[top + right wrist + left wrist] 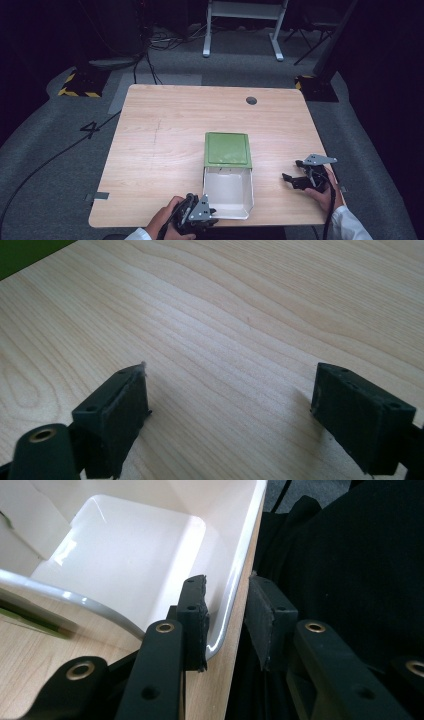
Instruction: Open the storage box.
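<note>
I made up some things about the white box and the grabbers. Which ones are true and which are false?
1. The box's green lid is flipped open. True.
2. The white box has toys inside. False: it is empty.
3. The left gripper has the box's wall between its jaws. True: one pad sits inside the wall, the other outside, with a small gap to the wall.
4. The right gripper holds the lid. False: its jaws are open over the bare wooden table, beside the box.
5. The box stands in the table's far corner. False: it sits at the near edge.
</note>
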Motion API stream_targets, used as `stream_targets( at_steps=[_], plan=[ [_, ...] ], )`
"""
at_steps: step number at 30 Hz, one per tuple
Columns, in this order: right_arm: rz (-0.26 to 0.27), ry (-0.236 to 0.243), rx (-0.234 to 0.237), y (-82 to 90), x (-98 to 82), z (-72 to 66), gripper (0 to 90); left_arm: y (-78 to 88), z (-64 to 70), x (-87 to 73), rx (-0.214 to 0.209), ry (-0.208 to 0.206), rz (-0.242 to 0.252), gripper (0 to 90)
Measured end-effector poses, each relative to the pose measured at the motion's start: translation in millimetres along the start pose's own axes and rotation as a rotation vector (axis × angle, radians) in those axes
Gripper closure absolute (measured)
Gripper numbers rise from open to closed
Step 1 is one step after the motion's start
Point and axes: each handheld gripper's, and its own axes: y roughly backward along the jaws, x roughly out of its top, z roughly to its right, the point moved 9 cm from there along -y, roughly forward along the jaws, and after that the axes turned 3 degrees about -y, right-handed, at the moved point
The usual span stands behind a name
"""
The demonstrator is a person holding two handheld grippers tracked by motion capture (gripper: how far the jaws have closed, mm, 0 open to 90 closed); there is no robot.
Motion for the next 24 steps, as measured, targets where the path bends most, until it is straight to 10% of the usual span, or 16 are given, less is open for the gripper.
stream_targets(
  at_steps=[16,24],
  plan=[
    [0.000,0.000,0.000,0.0,0.0,0.0,15.0,2.8,3.8,1.4,-0.013,-0.011,0.003,67.5],
    [0.000,-0.003,0.000,0.1,-0.1,-0.2,15.0,29.0,-0.3,22.3,0.013,-0.011,0.106,52.2]
  ],
)
